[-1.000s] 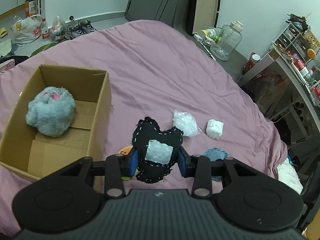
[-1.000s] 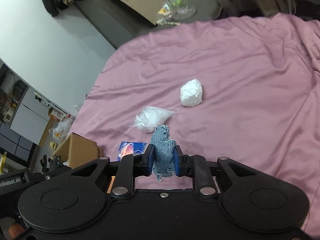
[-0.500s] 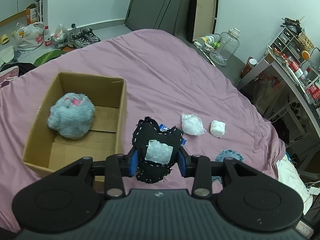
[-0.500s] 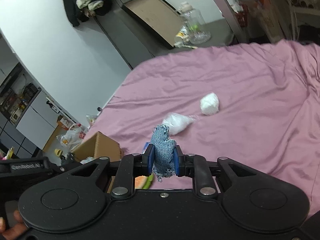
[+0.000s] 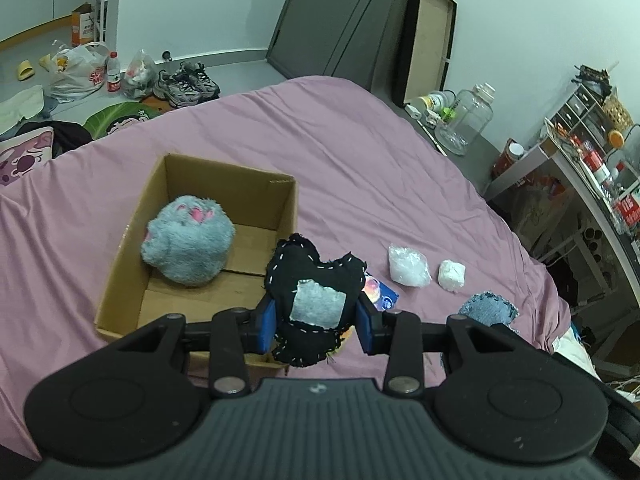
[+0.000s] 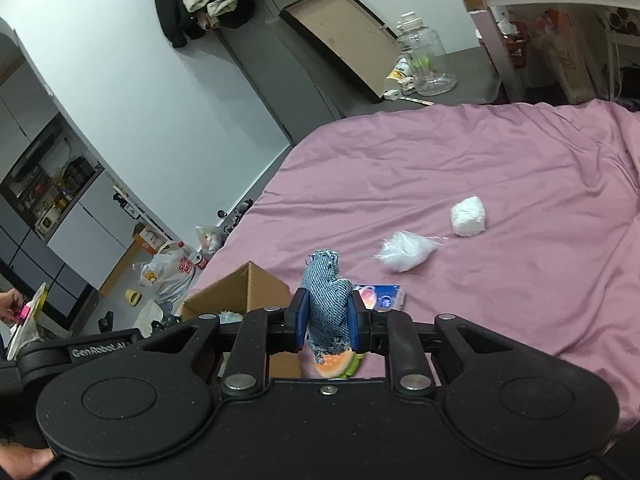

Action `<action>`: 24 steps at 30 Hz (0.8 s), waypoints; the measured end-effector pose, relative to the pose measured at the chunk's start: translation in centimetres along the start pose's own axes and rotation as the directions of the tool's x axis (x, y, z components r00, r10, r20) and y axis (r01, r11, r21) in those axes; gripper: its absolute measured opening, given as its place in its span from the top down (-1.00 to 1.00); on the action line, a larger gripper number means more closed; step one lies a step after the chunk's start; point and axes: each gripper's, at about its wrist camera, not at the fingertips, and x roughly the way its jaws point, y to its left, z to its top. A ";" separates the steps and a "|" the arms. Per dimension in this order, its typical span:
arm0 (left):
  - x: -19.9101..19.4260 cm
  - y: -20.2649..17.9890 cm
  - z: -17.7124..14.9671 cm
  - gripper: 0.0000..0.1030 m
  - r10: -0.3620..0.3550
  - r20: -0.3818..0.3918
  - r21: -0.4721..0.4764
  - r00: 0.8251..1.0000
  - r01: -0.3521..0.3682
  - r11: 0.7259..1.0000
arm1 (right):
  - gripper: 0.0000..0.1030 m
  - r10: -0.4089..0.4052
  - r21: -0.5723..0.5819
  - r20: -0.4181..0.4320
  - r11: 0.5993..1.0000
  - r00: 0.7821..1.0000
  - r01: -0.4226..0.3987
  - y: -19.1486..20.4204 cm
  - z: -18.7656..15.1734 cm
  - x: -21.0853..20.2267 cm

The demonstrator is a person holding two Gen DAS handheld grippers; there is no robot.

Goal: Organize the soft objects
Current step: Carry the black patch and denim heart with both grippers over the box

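Observation:
My left gripper [image 5: 316, 326] is shut on a black stitched heart cushion [image 5: 316, 280] with a grey patch, held above the bed beside the right wall of an open cardboard box [image 5: 120, 264]. A grey plush toy [image 5: 188, 250] lies in the box. My right gripper [image 6: 326, 322] is shut on a blue denim cushion [image 6: 326, 300], also seen in the left wrist view [image 5: 486, 312], held above the bed near the box [image 6: 240, 292]. On the pink bedsheet [image 6: 500, 168] lie a clear plastic bag [image 6: 404, 250], a white wad [image 6: 468, 216], a blue packet [image 6: 384, 296] and an orange-green soft toy [image 6: 336, 366].
Floor clutter lies beyond the bed: shoes [image 5: 186, 84], plastic bags [image 5: 76, 72], a large clear jar [image 5: 466, 120]. A desk with shelves [image 5: 592, 168] stands to the right of the bed. The bed's right edge drops off near the denim cushion.
Both grippers have lifted and pulled back with their cushions still held. The box and the white items now sit farther away and more fully in view.

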 end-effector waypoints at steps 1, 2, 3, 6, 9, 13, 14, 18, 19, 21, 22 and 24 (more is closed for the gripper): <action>0.0 0.2 0.0 0.25 -0.001 0.001 -0.004 1.000 0.001 1.000 | 0.61 0.000 -0.005 0.000 1.000 1.000 0.000 0.4 0.0 0.1; 0.0 0.5 0.1 0.25 -0.002 0.001 -0.007 1.000 0.002 1.000 | 0.61 0.001 -0.010 -0.002 1.000 1.000 -0.001 0.7 0.0 0.2; 0.1 0.7 0.2 0.25 -0.003 0.002 -0.010 1.000 0.003 1.000 | 0.61 0.001 -0.015 -0.006 1.000 1.000 -0.001 1.0 0.0 0.3; 0.1 1.6 0.4 0.25 -0.004 0.002 -0.024 1.000 0.004 1.000 | 0.61 0.003 -0.031 -0.016 1.000 1.000 -0.003 2.0 0.0 0.9; 0.2 2.5 0.7 0.25 -0.001 0.004 -0.043 1.000 0.002 0.999 | 0.61 0.011 -0.038 -0.032 0.999 0.999 -0.013 3.2 -0.3 1.7; 0.3 4.3 1.2 0.25 0.012 0.003 -0.067 1.000 -0.012 0.998 | 0.61 0.025 -0.048 -0.054 0.998 0.998 -0.027 4.8 -0.7 3.0; 0.4 4.7 1.3 0.25 0.017 0.001 -0.074 1.000 -0.017 0.997 | 0.61 0.027 -0.051 -0.059 0.998 0.998 -0.030 5.2 -0.8 3.3; 0.9 6.5 2.0 0.25 0.030 -0.009 -0.104 0.999 -0.031 0.994 | 0.61 0.036 -0.063 -0.074 0.997 0.997 -0.041 6.7 -0.9 4.2; 1.1 6.9 2.1 0.25 0.033 -0.013 -0.110 0.999 -0.034 0.993 | 0.61 0.036 -0.066 -0.078 0.997 0.996 -0.041 7.1 -0.9 4.5; 1.5 7.6 2.2 0.24 0.035 -0.024 -0.119 0.999 -0.038 0.992 | 0.61 0.035 -0.069 -0.085 0.997 0.996 -0.041 7.6 -1.0 5.0; 1.8 7.9 2.3 0.24 0.037 -0.030 -0.124 0.999 -0.040 0.992 | 0.61 0.034 -0.070 -0.089 0.997 0.995 -0.040 7.9 -1.0 5.3; 2.2 8.4 2.3 0.24 0.042 -0.041 -0.130 0.998 -0.047 0.990 | 0.61 0.033 -0.071 -0.097 0.997 0.995 -0.040 8.3 -1.1 5.9</action>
